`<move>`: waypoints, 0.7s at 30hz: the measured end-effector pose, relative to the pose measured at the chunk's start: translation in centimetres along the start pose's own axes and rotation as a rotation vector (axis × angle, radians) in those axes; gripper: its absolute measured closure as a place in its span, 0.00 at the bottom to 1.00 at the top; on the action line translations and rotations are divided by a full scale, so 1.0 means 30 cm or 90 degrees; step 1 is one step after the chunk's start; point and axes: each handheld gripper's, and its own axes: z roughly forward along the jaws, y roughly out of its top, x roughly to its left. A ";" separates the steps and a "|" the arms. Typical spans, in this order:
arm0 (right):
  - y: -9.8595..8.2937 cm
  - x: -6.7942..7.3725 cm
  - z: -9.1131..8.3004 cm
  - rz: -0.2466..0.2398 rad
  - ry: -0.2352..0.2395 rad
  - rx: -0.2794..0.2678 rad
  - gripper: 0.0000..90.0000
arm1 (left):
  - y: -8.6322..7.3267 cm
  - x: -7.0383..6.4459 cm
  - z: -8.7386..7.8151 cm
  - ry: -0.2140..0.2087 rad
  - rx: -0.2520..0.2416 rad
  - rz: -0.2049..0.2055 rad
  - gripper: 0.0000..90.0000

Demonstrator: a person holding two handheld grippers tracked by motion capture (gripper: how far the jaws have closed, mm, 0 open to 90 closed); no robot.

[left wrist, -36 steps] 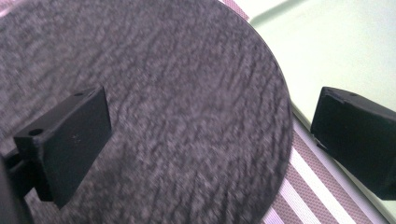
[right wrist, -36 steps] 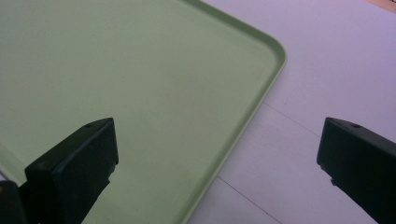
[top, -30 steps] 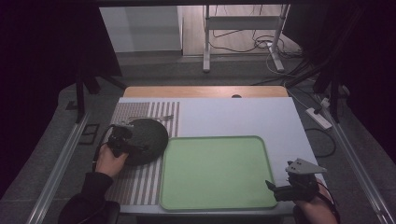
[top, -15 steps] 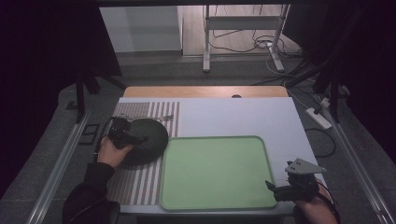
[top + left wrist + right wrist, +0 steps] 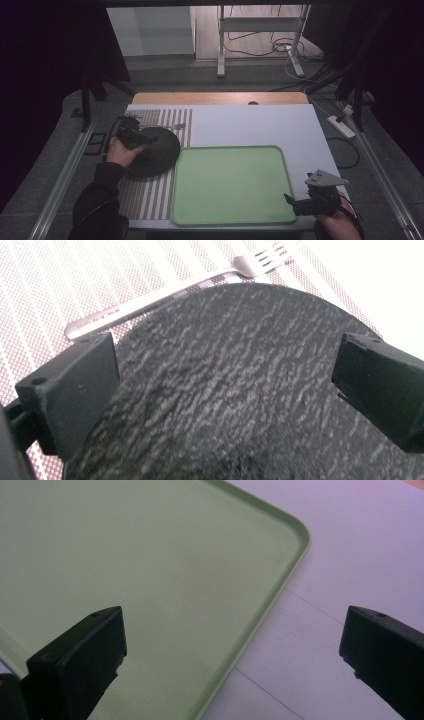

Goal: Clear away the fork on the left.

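Over the striped placemat: I have the left tongs (image 5: 145, 140) above the dark round plate (image 5: 155, 150), jaws spread wide with nothing between them, as the left gripper view shows.
Plate position: it lies flat on the striped placemat (image 5: 150, 195) at the worktop's left, its right edge just beside the green tray (image 5: 280, 165); I judge it is there to be picked up and moved across.
Plate material: matte black, with a rough, slate-like streaked grain (image 5: 235, 380); thin and circular, so I expect a grip at the rim.
Fork: a plain steel fork (image 5: 165, 292) lies just beyond the plate's far edge on the placemat, handle partly tucked behind the rim.
Placemat texture: woven, brown and white stripes.
Right tongs (image 5: 300, 204): parked at the tray's near right corner, jaws wide apart and empty, probably waiting to steady it.
Tray: smooth pale green plastic, rounded corners, a low raised rim (image 5: 280, 585), nothing in it.
Worktop (image 5: 260, 125): flat white sheet.
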 end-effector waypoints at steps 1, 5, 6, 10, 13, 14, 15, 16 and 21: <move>0.000 0.000 0.000 0.000 0.000 0.000 0.00 | 0.005 0.004 0.004 0.003 0.001 0.000 0.00; 0.000 0.000 0.000 -0.001 0.000 0.000 0.00 | 0.027 0.022 0.019 0.005 0.005 0.000 0.00; 0.000 0.000 0.000 -0.001 0.000 -0.001 0.00 | 0.031 0.026 0.023 0.005 0.006 0.001 0.00; 0.000 0.001 0.000 -0.003 0.001 0.000 0.00 | 0.056 0.044 0.038 0.006 0.008 0.000 0.00; 0.000 0.001 0.000 -0.004 0.000 0.001 0.00 | 0.073 0.051 0.052 0.002 0.015 0.003 0.03; 0.000 0.001 0.000 -0.005 0.000 0.001 0.00 | 0.078 0.052 0.058 0.002 0.018 0.005 0.04; 0.000 0.001 0.000 -0.005 0.000 0.001 0.00 | 0.081 0.052 0.061 0.004 0.020 0.006 0.04; 0.000 0.001 0.000 -0.004 0.000 0.001 0.00 | 0.085 0.054 0.065 0.004 0.023 0.010 0.06; 0.000 0.002 -0.001 -0.004 0.001 0.000 0.00 | 0.108 0.072 0.074 0.009 0.030 0.009 0.27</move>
